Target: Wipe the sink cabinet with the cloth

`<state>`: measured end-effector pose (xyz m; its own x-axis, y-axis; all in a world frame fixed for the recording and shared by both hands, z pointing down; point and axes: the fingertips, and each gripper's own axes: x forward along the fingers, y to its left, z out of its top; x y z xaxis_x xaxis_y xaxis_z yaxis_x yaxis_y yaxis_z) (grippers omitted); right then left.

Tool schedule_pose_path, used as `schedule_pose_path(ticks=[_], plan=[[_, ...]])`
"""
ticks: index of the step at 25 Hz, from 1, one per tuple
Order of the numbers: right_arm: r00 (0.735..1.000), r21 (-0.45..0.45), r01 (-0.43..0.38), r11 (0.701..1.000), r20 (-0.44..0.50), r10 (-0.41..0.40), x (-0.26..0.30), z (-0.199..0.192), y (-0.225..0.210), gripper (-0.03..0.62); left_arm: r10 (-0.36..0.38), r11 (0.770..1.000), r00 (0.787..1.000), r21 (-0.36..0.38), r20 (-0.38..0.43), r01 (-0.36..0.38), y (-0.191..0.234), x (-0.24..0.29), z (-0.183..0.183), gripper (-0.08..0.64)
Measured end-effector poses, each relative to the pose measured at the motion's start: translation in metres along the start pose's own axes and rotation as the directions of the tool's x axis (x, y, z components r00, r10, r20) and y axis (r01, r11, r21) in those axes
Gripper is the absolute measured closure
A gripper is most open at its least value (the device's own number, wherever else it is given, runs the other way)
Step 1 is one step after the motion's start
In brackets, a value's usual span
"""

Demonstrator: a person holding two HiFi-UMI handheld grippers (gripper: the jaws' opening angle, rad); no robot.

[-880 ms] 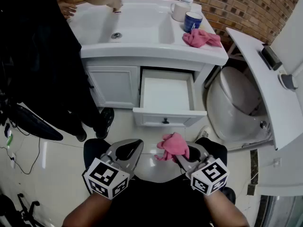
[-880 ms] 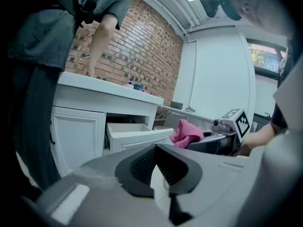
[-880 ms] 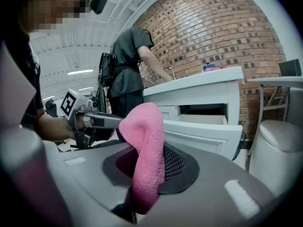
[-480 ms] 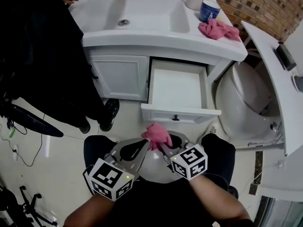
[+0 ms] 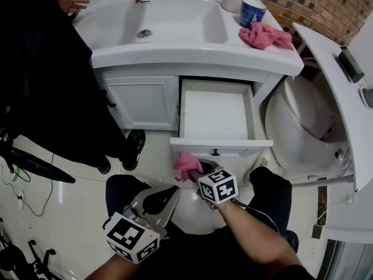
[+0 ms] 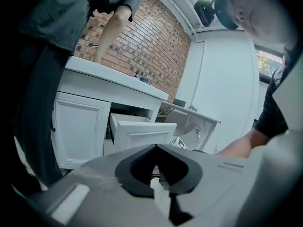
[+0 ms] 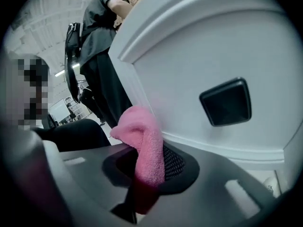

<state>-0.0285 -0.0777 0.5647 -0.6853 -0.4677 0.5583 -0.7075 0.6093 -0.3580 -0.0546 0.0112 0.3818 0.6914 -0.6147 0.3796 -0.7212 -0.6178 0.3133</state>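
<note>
Pink cloth (image 5: 187, 164) is pinched in the right claw (image 5: 196, 171), just before the front of the open drawer (image 5: 220, 147) on the sink cabinet (image 5: 143, 101), which lies straight ahead. The left claw (image 5: 158, 199), closed and empty, is held farther back.

Reaching forward and down: right forearm (image 5: 256, 238), its grey two-jaw right tool (image 5: 197, 171) clamped on a bunched pink terry cloth (image 5: 186, 163). Held low and close to the body: grey left tool (image 5: 166, 194), jaws together, nothing between them, marker cube facing upward.
</note>
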Motion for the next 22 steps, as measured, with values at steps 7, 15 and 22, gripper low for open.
schedule_pose_path(ticks=[7,15,22], plan=[[0.998,0.004,0.058,0.998,0.008,-0.058,-0.022,-0.003,-0.020,0.511,-0.011,1.000,1.000,0.002,0.002,0.011,-0.002,-0.003,0.002,0.554],[0.978,0.049,0.198,0.979,-0.075,-0.194,-0.056,-0.021,-0.068,0.512,-0.033,0.999,0.999,0.010,-0.008,0.033,-0.013,0.001,0.002,0.554],[0.937,0.132,0.349,0.928,-0.063,-0.344,-0.105,-0.022,-0.121,0.512,-0.039,0.999,0.999,0.012,0.003,0.039,-0.016,0.007,0.007,0.554]])
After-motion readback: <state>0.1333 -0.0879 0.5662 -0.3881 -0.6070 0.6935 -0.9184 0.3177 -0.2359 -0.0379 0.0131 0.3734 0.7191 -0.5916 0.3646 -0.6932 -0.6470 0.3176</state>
